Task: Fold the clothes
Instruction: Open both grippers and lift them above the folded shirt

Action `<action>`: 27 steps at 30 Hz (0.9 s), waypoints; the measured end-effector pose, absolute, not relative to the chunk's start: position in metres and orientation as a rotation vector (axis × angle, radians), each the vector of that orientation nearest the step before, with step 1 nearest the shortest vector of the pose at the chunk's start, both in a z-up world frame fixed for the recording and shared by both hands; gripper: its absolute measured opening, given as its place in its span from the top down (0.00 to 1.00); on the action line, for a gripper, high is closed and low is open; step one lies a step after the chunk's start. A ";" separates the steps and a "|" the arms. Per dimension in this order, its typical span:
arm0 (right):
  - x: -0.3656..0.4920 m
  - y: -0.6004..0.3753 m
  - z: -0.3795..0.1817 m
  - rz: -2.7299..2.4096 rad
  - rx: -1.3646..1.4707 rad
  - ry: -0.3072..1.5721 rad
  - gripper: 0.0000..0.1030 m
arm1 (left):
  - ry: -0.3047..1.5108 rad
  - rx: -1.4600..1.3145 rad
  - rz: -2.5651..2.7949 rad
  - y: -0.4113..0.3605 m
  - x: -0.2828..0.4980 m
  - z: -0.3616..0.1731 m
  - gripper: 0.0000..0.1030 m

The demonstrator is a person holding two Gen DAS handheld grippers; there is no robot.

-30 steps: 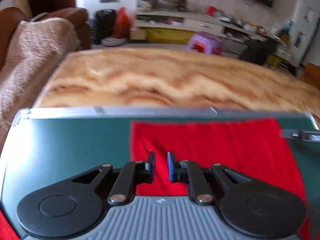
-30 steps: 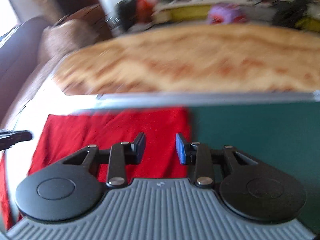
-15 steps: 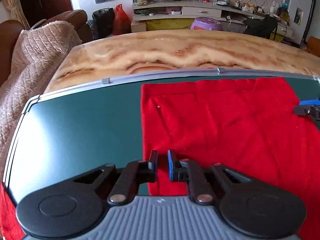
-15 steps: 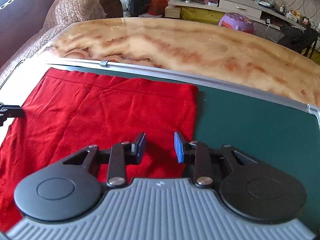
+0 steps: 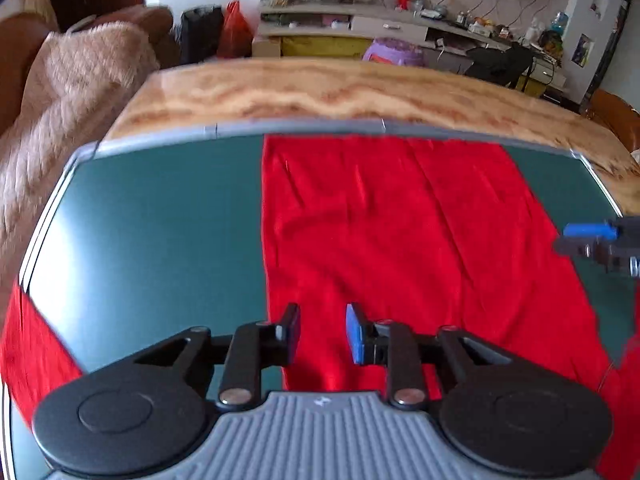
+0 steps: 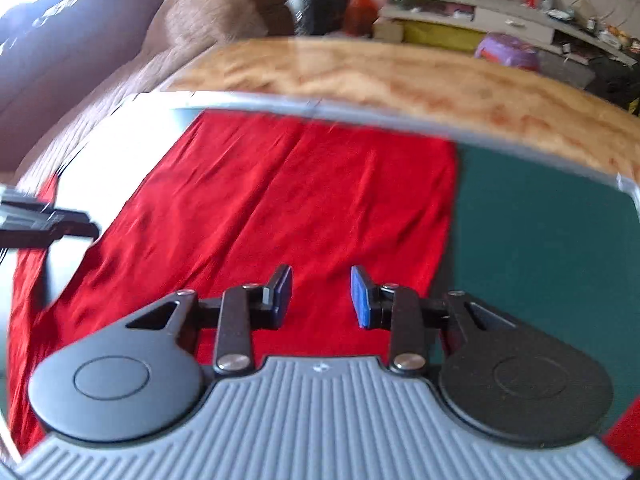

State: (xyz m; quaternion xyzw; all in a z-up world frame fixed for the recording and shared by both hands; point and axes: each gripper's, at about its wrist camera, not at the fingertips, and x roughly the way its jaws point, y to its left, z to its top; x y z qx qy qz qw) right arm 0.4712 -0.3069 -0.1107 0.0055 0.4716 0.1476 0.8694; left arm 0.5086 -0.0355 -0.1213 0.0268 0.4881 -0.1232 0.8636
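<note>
Red garment spread flat on green mat

No legible writing is seen. Left gripper is opening, empty; right gripper is held spread, empty.

No legible text, label, brand name, number or sign appears in either wrist view. The small pale mark moulded on the ribbed grey gripper body is too small to identify. Pictures on the far wall and packaging on the long grey shelf unit are too blurred to read.
</note>
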 end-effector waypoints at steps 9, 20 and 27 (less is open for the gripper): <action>0.432 -0.320 -0.137 0.263 0.114 1.049 0.63 | 1.041 0.063 -0.164 -0.015 0.478 -0.150 0.77; 0.428 -0.335 -0.134 0.162 0.182 1.037 0.63 | 1.058 0.026 -0.078 -0.003 0.466 -0.143 0.73; 0.456 -0.340 -0.126 0.123 0.276 0.984 0.63 | 1.019 -0.061 -0.143 -0.019 0.485 -0.132 0.69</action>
